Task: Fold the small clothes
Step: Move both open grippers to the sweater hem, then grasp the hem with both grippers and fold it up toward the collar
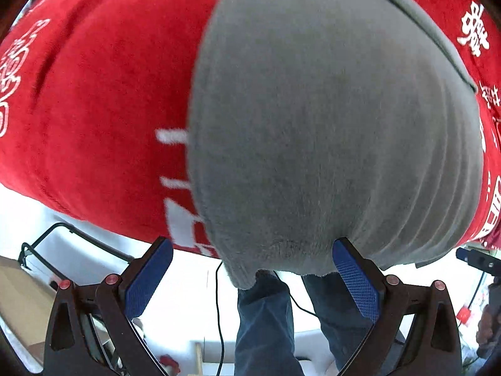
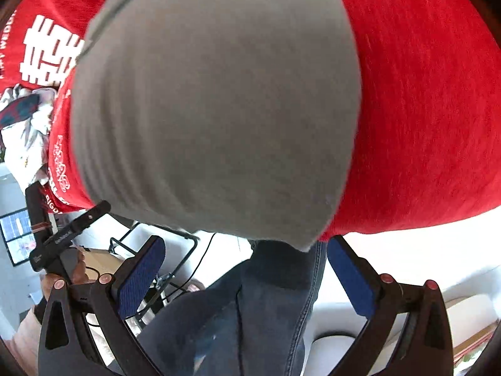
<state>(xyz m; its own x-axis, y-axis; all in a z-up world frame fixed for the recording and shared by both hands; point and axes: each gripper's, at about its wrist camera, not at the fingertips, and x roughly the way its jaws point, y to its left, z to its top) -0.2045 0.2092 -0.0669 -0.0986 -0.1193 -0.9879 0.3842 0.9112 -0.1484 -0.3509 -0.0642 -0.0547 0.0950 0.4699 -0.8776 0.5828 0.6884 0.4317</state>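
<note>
Right tool (image 2: pixel 245 279) gapes just below grey garment (image 2: pixel 219 109) on red cloth (image 2: pixel 422 125).

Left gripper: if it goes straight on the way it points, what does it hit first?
Most likely the grey garment lying on the red cloth. The left gripper is open, the garment's near hem sits between its pads; depth is unclear.

Looks like a home workspace here: red printed cloth (image 1: pixel 94 109) over the table, cardboard box (image 1: pixel 22 307) and trailing cable (image 1: pixel 219 313) on a pale floor.
</note>
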